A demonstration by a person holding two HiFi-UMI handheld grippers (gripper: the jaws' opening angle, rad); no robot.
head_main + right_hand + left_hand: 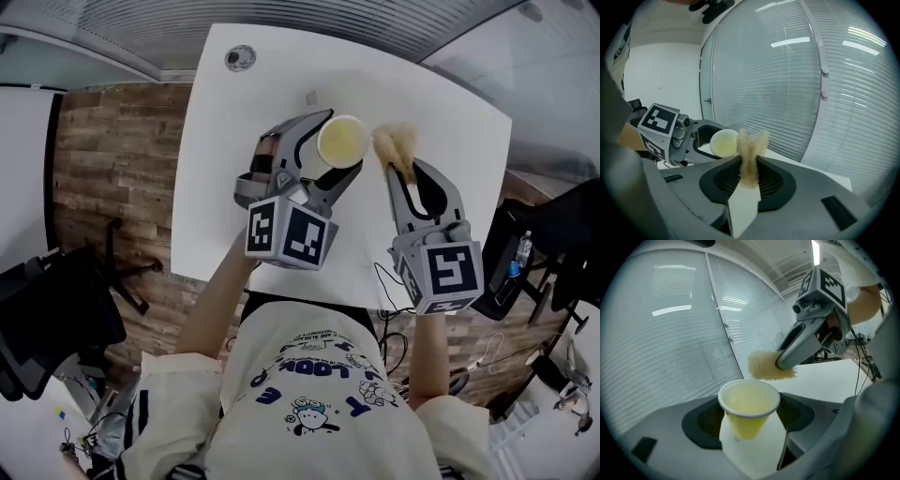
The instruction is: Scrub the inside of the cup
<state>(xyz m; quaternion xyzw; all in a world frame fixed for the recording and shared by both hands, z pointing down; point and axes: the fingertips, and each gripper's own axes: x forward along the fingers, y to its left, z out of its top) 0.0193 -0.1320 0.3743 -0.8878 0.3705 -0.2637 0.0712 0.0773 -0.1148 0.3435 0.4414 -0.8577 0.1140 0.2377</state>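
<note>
While both tools hang over the white table (pixel 225 169), my left gripper (pixel 341 142) is clamped on the yellow cup (pixel 749 401), upper centre of the head view, mouth up, seemingly empty. My right gripper (pixel 749 164) pinches the sponge (pixel 751 143) just beside the rim, not inside. Step: approach. Next: line sponge over mouth, push in.

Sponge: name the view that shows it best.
Right gripper view: the sponge stands close and sharp, pinched between the fingers. Left gripper view shows it beyond the cup; head view shows a small blur.
</note>
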